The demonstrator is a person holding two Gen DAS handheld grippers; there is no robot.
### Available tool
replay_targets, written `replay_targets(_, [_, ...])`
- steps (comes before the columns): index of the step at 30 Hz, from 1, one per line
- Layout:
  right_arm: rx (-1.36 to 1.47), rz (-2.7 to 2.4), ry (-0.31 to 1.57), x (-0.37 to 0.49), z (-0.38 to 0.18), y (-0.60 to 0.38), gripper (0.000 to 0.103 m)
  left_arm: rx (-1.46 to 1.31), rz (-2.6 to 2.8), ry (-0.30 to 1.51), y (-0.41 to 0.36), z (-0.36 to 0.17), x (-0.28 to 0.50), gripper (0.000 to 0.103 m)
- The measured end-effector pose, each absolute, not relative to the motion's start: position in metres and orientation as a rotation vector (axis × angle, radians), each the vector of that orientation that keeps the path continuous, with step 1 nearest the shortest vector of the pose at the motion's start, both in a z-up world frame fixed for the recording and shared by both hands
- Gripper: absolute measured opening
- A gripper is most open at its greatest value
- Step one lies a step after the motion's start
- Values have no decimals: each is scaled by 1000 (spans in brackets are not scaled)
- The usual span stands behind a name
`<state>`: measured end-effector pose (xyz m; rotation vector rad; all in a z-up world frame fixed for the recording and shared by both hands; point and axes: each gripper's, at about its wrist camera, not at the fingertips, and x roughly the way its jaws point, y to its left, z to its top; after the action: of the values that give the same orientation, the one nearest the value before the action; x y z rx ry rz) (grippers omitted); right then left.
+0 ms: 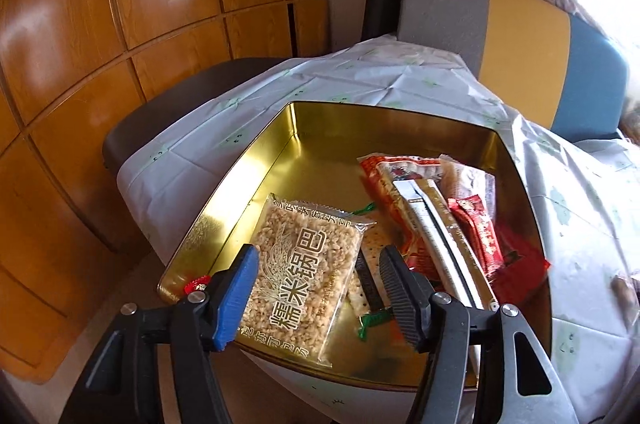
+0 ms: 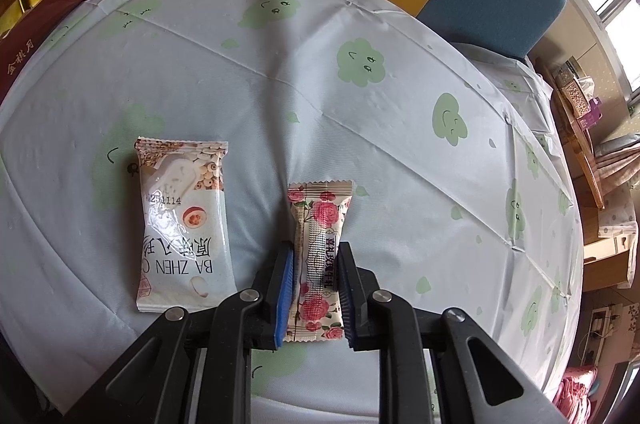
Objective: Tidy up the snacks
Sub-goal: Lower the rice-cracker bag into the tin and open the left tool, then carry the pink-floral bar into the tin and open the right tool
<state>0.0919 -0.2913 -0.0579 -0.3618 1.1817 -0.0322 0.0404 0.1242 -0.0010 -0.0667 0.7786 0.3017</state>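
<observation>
A gold tin [image 1: 384, 112] sits on the tablecloth and holds several snacks. A clear puffed-rice cracker packet [image 1: 304, 264] lies flat in its near left part. My left gripper [image 1: 320, 256] hangs open just above it, and the right finger [image 1: 394, 272] stands apart from the packet's edge. Red packets [image 1: 404, 176] and a long white and gold stick packet [image 1: 432, 224] fill the tin's right side. In the right wrist view my right gripper [image 2: 316, 250] is shut on a rose-print packet [image 2: 320, 224], pinching its waist against the table. A white Ba Zhen packet [image 2: 182, 224] lies to its left.
The round table wears a white tablecloth [image 2: 320, 64] with green prints. A dark red box [image 2: 44, 20] lies at its far left edge. A chair with a grey, yellow and blue back [image 1: 520, 36] stands behind the table, and wooden cabinets [image 1: 120, 4] line the left wall.
</observation>
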Motion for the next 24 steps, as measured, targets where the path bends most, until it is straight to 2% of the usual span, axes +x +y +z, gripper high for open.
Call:
replay_targets(9, [-197,-34,1208,102,-52,-311,20,-85,311,787,132,1,35,64])
replay_targets(15, [-60,27,1166,105,-25,-311,20,-134,365,782,150,3,35,64])
replay_targets(19, [-19,135,1090,104,9,-278,20,-174,420,770,166,5,33,64])
replay_targets(24, [30,380,1036,107,33,-188,20,-230,468,763,183,7,29,64])
